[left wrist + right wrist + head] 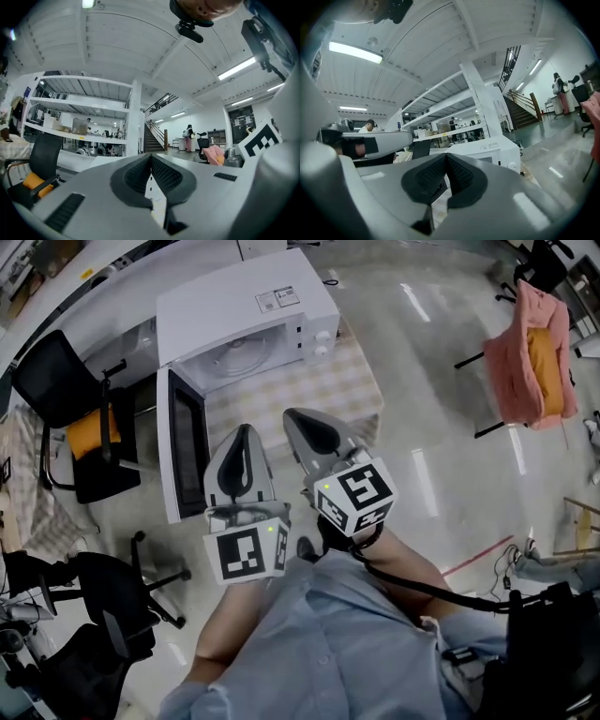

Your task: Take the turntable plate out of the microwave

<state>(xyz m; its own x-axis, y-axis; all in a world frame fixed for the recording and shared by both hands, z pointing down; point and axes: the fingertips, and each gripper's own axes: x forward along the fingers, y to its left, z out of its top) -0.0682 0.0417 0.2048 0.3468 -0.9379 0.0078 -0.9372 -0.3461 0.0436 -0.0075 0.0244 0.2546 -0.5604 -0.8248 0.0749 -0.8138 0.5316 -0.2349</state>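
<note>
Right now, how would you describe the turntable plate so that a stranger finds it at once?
Find the white microwave on the checked cloth, its door swung open to the left in the head view. Inside the open cavity, the turntable plate is the round, clear disc lying flat on its floor, the only round thing there.

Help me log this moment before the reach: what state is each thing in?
Door: open, swung out to the left.
Plate: lying inside the microwave.
Left gripper: shut, empty.
Right gripper: shut, empty.
</note>
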